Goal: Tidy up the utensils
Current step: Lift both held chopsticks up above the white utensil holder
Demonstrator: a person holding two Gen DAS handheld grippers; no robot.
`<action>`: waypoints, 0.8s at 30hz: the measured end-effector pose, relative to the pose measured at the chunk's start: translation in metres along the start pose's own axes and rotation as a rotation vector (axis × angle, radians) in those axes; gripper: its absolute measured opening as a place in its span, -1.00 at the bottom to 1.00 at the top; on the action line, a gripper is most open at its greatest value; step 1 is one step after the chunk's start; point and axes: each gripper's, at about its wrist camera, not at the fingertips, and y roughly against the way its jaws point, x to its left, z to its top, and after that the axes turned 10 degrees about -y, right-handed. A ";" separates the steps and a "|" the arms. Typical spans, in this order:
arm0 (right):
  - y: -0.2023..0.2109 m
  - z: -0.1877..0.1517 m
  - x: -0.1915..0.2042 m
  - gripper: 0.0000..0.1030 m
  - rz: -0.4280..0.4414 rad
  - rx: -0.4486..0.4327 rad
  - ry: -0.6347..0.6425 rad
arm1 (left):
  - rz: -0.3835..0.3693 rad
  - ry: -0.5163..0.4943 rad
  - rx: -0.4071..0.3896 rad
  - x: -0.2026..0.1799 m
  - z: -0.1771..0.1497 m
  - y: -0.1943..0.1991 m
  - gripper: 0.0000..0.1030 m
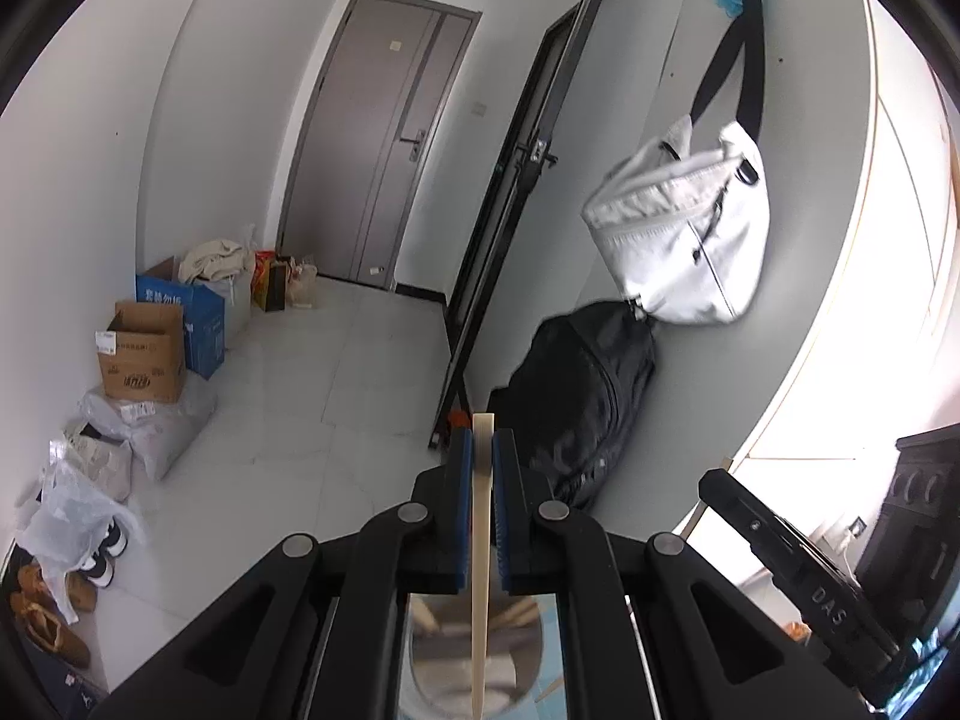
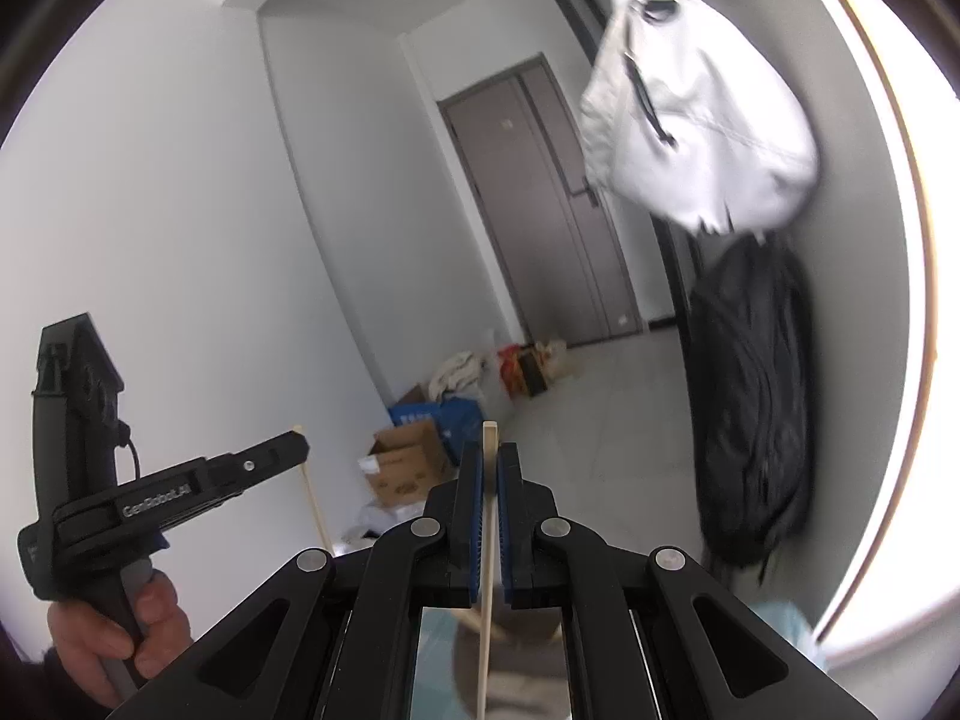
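Each gripper holds one pale wooden chopstick upright, high above the floor. In the left wrist view my left gripper [image 1: 483,441] is shut on a chopstick [image 1: 481,540] whose square top end pokes just above the blue pads. In the right wrist view my right gripper [image 2: 491,456] is shut on a thinner-looking chopstick [image 2: 488,534] in the same way. The left gripper [image 2: 300,447] also shows at the left of that view, held by a hand [image 2: 114,630], with its chopstick [image 2: 312,501] hanging below the fingers. The right gripper's body [image 1: 798,564] crosses the lower right of the left view.
Ahead is a hallway with a grey door [image 1: 384,144]. A white bag [image 1: 684,222] hangs on the right wall above a black backpack [image 1: 588,396]. Cardboard boxes [image 1: 144,354], plastic bags and shoes [image 1: 48,606] line the left wall. The tiled floor [image 1: 312,396] lies between.
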 end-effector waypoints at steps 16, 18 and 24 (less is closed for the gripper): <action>-0.072 -0.006 -0.013 -0.93 -0.023 -0.011 0.084 | 0.003 -0.005 -0.027 0.014 -0.013 -0.067 -0.95; -0.077 -0.012 -0.020 -0.93 -0.017 0.002 0.066 | 0.026 -0.029 -0.032 0.013 -0.017 -0.072 -0.95; -0.089 -0.023 -0.039 -0.93 -0.019 0.031 0.034 | 0.012 -0.042 -0.019 0.015 -0.031 -0.077 -0.95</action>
